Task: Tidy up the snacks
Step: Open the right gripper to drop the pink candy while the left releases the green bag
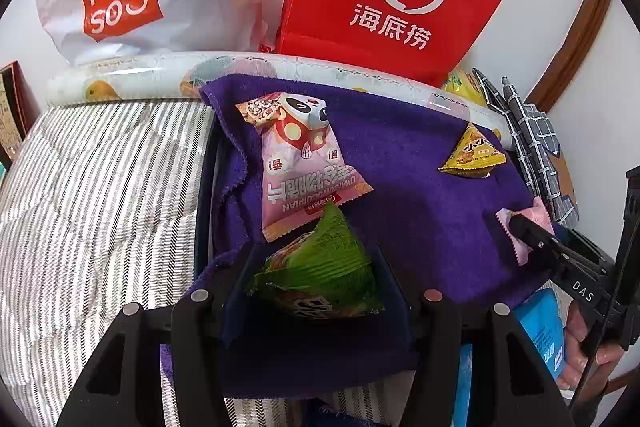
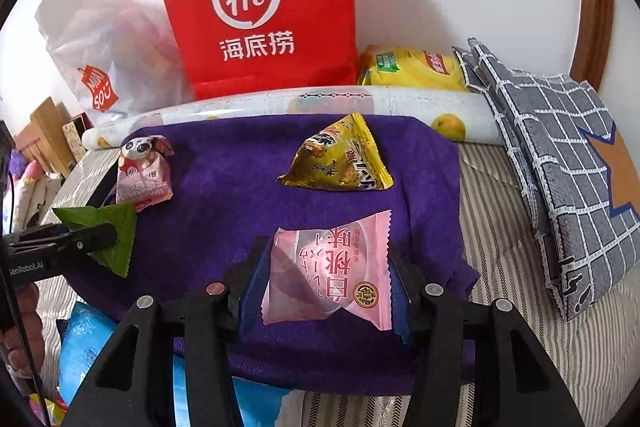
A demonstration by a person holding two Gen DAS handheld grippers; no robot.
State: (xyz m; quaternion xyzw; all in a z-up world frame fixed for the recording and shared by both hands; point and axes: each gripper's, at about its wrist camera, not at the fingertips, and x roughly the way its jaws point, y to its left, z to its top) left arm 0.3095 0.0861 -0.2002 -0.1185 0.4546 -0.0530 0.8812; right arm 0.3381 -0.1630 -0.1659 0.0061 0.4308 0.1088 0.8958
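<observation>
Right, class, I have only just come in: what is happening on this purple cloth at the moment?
A person is sorting snacks with a tool in each hand. The left tool is closed on a green packet, and the right tool on a pink packet. A pink panda packet and a yellow packet lie loose on the purple cloth.

four snack packets (image 2: 339,158), two bags (image 2: 256,3), one purple towel (image 2: 240,187)

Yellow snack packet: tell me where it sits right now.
The yellow snack packet lies on the purple towel, right of the panda packet, in front of the red bag.
</observation>
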